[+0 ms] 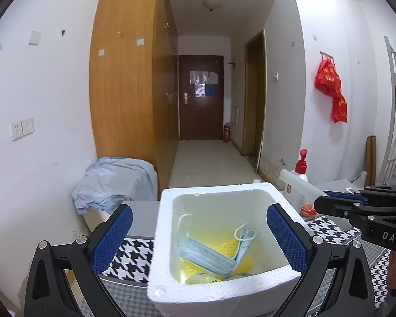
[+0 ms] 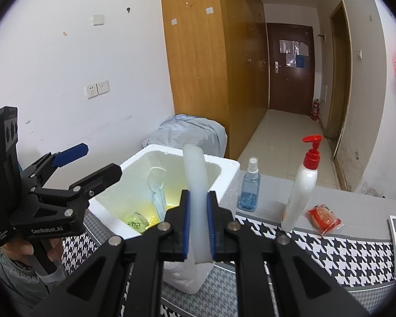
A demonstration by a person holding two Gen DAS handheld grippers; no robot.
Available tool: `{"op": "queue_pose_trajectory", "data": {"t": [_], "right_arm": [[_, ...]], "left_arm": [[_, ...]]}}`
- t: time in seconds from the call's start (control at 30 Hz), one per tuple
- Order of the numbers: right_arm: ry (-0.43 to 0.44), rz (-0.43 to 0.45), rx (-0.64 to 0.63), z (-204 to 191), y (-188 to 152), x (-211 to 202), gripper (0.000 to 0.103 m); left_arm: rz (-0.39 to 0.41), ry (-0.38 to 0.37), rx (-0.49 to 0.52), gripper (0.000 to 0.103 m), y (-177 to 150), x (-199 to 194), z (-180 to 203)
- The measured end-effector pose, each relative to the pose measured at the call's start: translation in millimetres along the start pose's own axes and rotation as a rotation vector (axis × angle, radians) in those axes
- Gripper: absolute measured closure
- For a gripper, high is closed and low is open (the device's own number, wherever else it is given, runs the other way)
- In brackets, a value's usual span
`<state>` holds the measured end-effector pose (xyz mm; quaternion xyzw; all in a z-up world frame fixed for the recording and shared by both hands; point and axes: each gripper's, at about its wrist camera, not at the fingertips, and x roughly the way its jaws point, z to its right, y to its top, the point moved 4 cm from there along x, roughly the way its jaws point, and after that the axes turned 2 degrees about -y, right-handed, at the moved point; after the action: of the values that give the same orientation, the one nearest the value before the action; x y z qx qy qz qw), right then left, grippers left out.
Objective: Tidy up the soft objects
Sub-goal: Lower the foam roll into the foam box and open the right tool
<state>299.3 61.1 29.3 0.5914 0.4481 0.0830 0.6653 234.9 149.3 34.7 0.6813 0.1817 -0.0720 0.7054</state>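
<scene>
Left wrist view: left gripper hangs over the foam box, its blue pads spread wide with nothing between them. Blue face masks lie inside the box on something yellow. Right gripper is pinching a white foam lid, held upright. The box sits at the near edge of the houndstooth-covered table.

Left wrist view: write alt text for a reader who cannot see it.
Open left gripper hangs over a white foam box that holds blue face masks on something yellow. At right, the right gripper grips a white slab; a red-capped pump bottle stands behind.
</scene>
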Motion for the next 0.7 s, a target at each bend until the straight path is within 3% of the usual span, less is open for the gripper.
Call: {"op": "queue_pose_trajectory", "data": {"t": [0.7], "right_arm": [[0.082,-0.026,-0.043,-37,6,24,0.088]], "left_arm": [[0.012,0.084,-0.03,0.001,-7,-27,-34]]}}
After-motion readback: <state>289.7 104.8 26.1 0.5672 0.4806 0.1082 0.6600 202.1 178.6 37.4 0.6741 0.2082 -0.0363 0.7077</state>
